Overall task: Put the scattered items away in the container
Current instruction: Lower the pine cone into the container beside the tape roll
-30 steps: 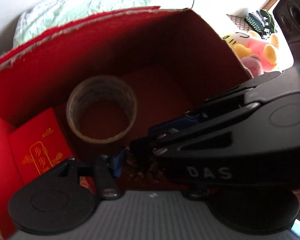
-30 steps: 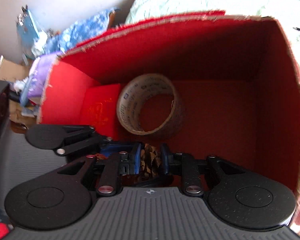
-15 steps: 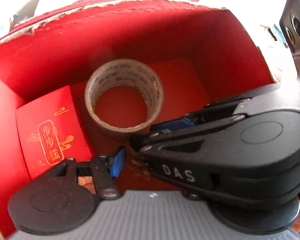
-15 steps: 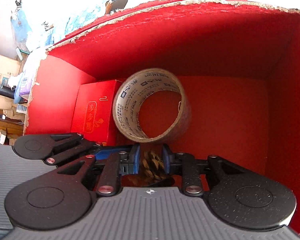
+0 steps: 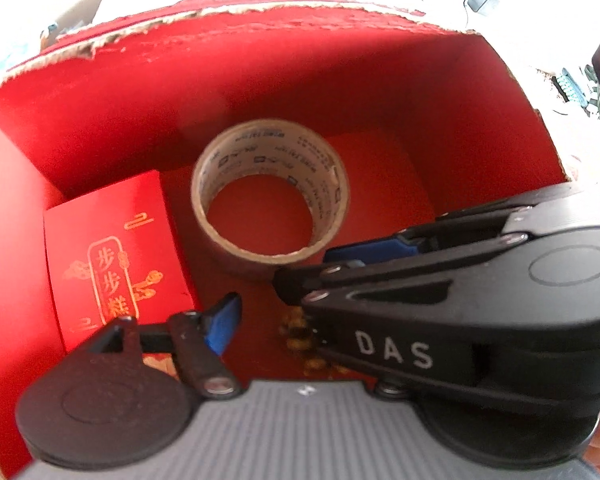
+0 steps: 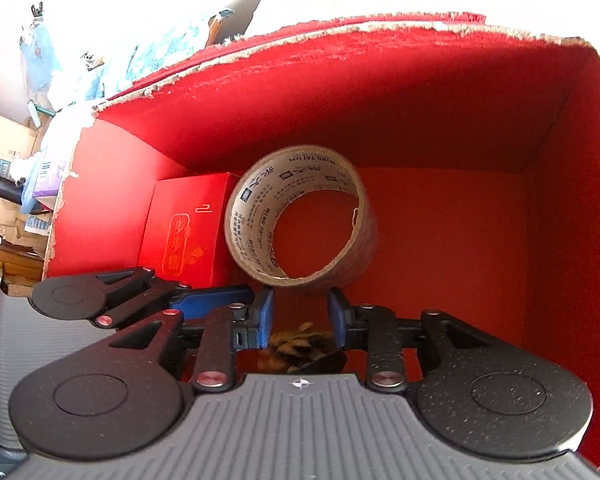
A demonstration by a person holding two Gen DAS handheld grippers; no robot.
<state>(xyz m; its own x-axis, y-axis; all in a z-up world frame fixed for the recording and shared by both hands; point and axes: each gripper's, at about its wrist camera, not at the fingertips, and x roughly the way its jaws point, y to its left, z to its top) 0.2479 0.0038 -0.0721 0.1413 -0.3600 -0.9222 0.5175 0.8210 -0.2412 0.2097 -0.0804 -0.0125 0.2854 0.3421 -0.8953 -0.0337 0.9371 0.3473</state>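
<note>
Tape roll (image 6: 300, 216) inside red box (image 6: 440, 88), just beside red packet (image 6: 184, 232). Right claw (image 6: 300, 316) released above pine cone (image 6: 300, 346). Left claw (image 5: 256, 304) likewise spread.

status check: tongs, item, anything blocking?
Right tongs open over box floor, brown item loose between pads. Left tongs open, empty. Tape roll and red carton already in box. Nothing blocking.
</note>
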